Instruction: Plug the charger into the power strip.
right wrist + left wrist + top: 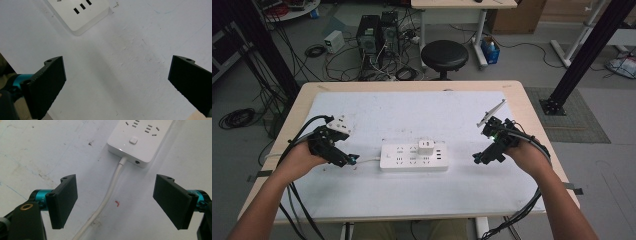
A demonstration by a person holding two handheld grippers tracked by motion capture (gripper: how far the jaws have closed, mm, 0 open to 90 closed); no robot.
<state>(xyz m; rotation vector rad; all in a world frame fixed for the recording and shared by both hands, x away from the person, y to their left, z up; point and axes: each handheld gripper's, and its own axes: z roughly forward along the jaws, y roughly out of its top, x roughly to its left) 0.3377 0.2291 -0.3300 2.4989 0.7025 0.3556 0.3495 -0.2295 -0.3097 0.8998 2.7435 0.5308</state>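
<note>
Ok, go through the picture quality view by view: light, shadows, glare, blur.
High view: soft even light, sharp on the power strip, dimmer over the floor behind. Left gripper view: a small bright glint on the strip's near edge, white cord crisp, jaws casting faint shadows. Right gripper view: a broad soft shadow across the white table cover, jaws slightly soft at the edges.

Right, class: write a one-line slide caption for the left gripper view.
Open left gripper hovers over the white cable leading into the power strip on the white table.

text: none legible | power strip: unmarked sockets (no brand readable) | table: nothing written
</note>
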